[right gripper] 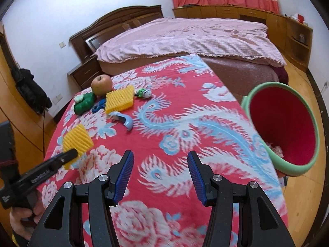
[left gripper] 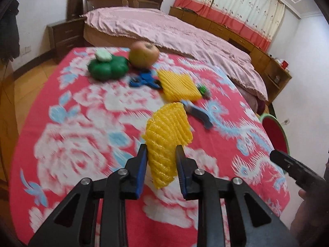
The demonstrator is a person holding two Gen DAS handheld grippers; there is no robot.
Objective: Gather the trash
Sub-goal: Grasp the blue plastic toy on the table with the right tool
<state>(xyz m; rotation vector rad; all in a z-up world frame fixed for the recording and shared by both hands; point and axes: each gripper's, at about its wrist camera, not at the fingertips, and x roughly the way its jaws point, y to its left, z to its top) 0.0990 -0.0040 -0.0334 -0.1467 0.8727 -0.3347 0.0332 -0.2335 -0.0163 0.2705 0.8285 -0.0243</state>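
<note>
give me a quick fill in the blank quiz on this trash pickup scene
1. The left claw is shut on a yellow ____ net.
2. The right claw is open and holds ____.
3. The bin beside the table has a green rim and a ____ inside.
4. The second yellow net lies on the cloth just in front of the ____.

Missing words: foam; nothing; red; apple
</note>
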